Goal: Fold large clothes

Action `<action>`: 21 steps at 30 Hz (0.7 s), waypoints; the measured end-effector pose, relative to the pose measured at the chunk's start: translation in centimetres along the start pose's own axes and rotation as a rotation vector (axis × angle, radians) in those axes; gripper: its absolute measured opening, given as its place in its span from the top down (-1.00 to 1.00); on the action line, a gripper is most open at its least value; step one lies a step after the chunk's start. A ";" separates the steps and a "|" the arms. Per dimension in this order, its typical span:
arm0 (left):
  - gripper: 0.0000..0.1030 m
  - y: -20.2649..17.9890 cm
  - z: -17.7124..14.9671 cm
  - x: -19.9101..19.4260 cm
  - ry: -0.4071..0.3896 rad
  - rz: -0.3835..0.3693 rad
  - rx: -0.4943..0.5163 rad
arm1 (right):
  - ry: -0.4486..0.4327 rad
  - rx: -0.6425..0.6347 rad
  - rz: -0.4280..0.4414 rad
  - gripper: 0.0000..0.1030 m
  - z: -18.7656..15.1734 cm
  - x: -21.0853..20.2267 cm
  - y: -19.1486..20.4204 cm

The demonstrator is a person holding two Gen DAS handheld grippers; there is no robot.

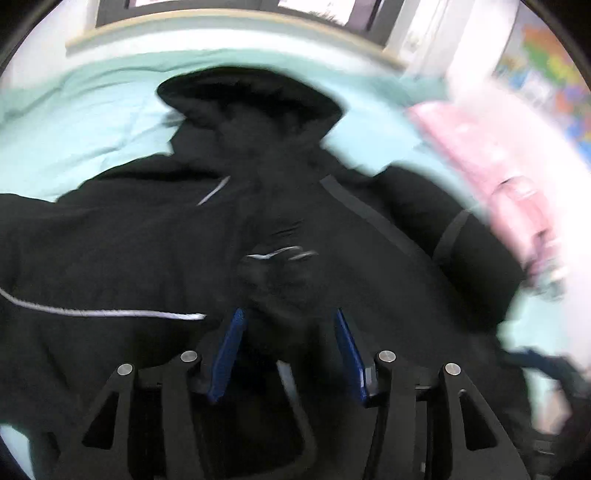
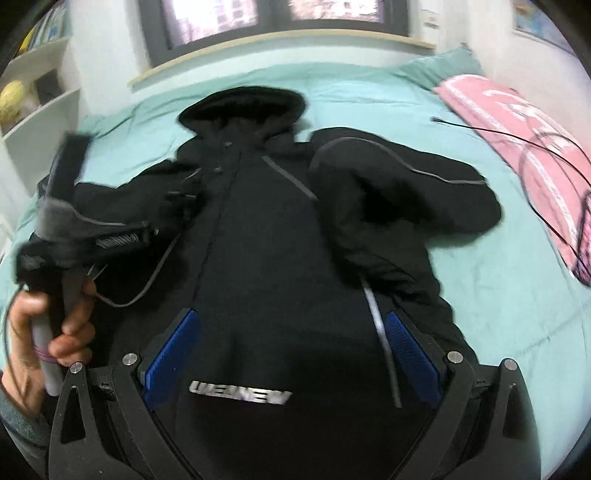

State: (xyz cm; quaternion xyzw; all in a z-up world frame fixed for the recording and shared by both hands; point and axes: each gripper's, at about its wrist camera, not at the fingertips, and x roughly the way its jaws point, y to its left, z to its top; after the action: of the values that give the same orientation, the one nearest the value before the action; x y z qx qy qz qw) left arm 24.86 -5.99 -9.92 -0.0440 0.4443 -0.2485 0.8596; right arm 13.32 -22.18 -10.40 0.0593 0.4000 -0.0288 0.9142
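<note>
Left gripper (image 1: 290, 332): bottom centre of the left wrist view, blue pads parted at a middling width, dark cloth bunched between them; whether they pinch it, cannot tell, the frame is badly blurred.
Right gripper (image 2: 291, 332): bottom centre of the right wrist view, jaws spread wide, hovering over the jacket's lower front.
Hand (image 2: 40, 325): lower left of the right wrist view, wrapped around the other tool's handle, with a thin cord trailing beside it.
Jacket (image 2: 273, 229): black, hooded, lying front-up across the middle of both views; silver lettering sits low between the right pads, one sleeve folded in at centre right, hood at top centre.
Cable (image 2: 517, 144): thin and black, running over the pink bedding (image 2: 517, 122) at the upper right.
Bedspread (image 2: 498, 266): mint green, under the whole jacket.
Shelf (image 2: 33, 107): white, upper left, something yellow on it.
Window (image 2: 273, 18): top centre, beyond the bed's far edge.
</note>
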 end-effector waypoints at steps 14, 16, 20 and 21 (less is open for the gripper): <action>-0.28 7.5 -0.4 -13.8 -0.221 0.231 -0.031 | 0.152 0.156 0.368 -0.81 8.9 12.4 7.9; -0.28 9.5 -0.1 -12.9 -0.196 0.320 -0.075 | 0.214 0.183 0.498 0.22 9.2 15.3 9.1; -0.28 11.4 0.5 -11.8 -0.180 0.358 -0.117 | 0.154 0.094 0.393 0.48 9.9 15.2 8.8; -0.28 11.4 0.6 -11.6 -0.180 0.345 -0.122 | 0.114 0.085 0.342 0.50 10.1 14.2 7.6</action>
State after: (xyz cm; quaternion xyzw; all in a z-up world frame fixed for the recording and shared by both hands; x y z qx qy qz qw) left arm 24.17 9.25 -4.37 -0.0413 0.3811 -0.0654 0.9213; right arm 31.08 -16.09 -13.40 0.1667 0.4338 0.1137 0.8781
